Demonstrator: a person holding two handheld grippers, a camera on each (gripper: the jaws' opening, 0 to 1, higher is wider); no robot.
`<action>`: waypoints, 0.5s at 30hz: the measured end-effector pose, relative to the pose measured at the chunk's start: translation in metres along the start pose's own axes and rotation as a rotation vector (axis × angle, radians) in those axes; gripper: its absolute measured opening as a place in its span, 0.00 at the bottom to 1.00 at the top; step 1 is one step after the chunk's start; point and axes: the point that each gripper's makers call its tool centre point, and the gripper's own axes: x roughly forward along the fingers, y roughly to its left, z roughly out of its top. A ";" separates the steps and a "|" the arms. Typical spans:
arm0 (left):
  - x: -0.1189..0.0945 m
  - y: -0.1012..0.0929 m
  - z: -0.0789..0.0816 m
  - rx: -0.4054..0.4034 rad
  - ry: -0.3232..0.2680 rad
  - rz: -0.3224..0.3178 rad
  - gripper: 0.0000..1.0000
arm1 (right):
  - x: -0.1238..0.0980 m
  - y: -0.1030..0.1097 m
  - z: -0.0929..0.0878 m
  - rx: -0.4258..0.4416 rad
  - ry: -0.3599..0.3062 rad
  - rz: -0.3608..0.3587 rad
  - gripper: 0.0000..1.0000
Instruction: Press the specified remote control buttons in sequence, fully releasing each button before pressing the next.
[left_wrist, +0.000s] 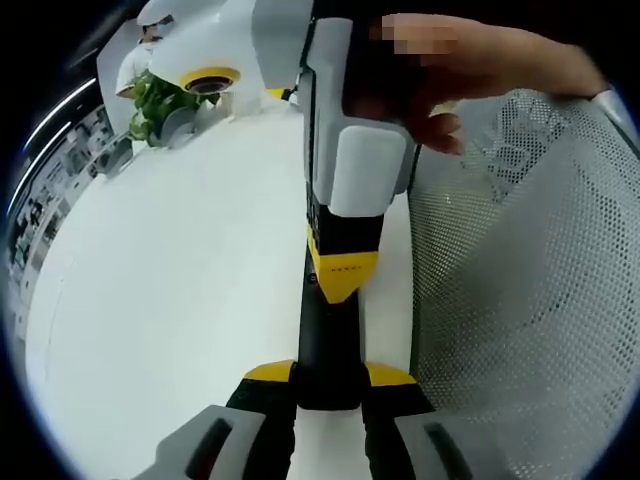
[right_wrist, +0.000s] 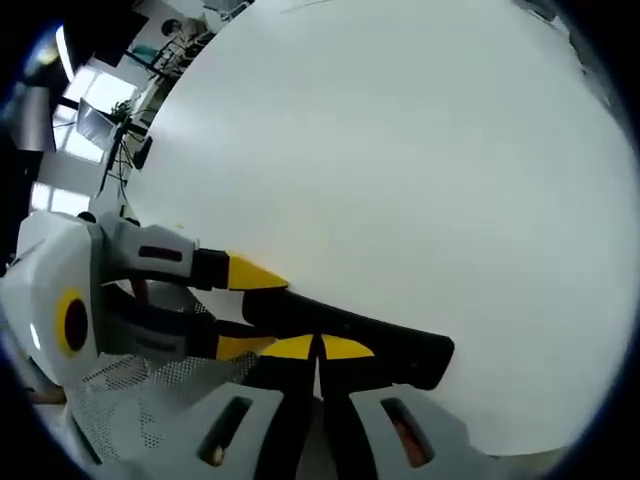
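The left gripper holds one end of the black remote over the white table. The right gripper has closed jaws touching the remote's top. The remote looks light, hard and smooth, so holding its end works well.

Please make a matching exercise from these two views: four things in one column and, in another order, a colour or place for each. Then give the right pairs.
Things:
1. remote control
2. plant
3. mesh fabric
4. hand

Descriptions:
A. white, full of small holes
B. grasping the right gripper
C. black, between the jaws of the left gripper
D. green, at the far side of the table

Pairs: 1-C, 2-D, 3-A, 4-B
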 end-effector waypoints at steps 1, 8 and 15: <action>0.000 0.000 0.000 0.000 0.000 0.000 0.25 | 0.000 0.000 0.000 -0.001 0.000 -0.001 0.00; 0.000 0.000 0.000 0.002 -0.001 -0.001 0.25 | 0.001 0.003 0.003 -0.008 -0.017 0.011 0.00; 0.000 0.000 0.000 0.003 -0.001 0.000 0.25 | 0.005 0.011 0.003 -0.042 -0.007 0.026 0.00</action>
